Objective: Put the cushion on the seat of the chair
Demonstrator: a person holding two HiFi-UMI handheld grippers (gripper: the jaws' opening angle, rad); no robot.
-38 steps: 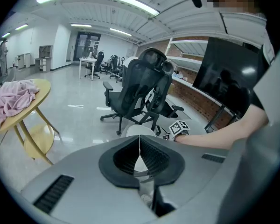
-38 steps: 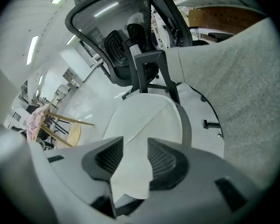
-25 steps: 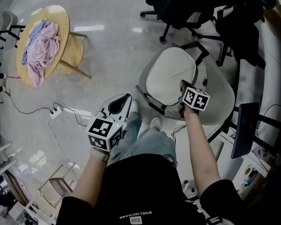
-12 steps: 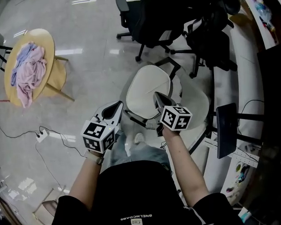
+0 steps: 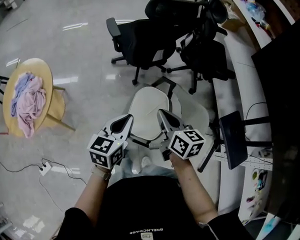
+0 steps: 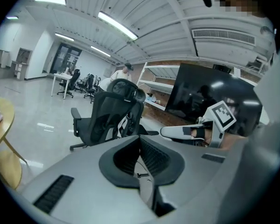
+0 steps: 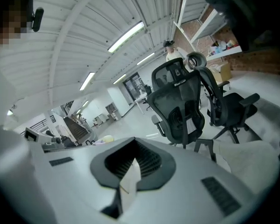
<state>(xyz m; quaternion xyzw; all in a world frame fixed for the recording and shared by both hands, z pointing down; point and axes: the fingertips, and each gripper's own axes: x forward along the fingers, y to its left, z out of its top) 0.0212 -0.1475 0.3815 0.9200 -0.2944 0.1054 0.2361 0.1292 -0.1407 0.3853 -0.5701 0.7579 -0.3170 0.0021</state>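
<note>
A white oval cushion [image 5: 149, 111] lies flat on the pale chair [image 5: 202, 115] just ahead of the person's legs. My left gripper [image 5: 125, 120] hovers over the cushion's near left edge, shut, with nothing in it. My right gripper [image 5: 162, 114] is raised above the cushion's near right side, also shut and empty. In the left gripper view the shut jaws [image 6: 140, 140] point level at a black office chair [image 6: 111, 115], with the right gripper [image 6: 198, 132] off to the side. The right gripper view shows its shut jaws [image 7: 133, 143] and part of the pale chair [image 7: 254, 157].
Two black office chairs [image 5: 142, 39] [image 5: 205, 51] stand beyond the pale chair. A round wooden table [image 5: 45, 114] with pink cloth [image 5: 26, 101] is at the left. A power strip and cable [image 5: 44, 168] lie on the floor. A dark panel [image 5: 231, 139] and white desk [image 5: 240, 59] line the right.
Both grippers have risen off the cushion, the right one much more. It was low at the cushion's edge and is now level with the left. The head view has tipped forward.
</note>
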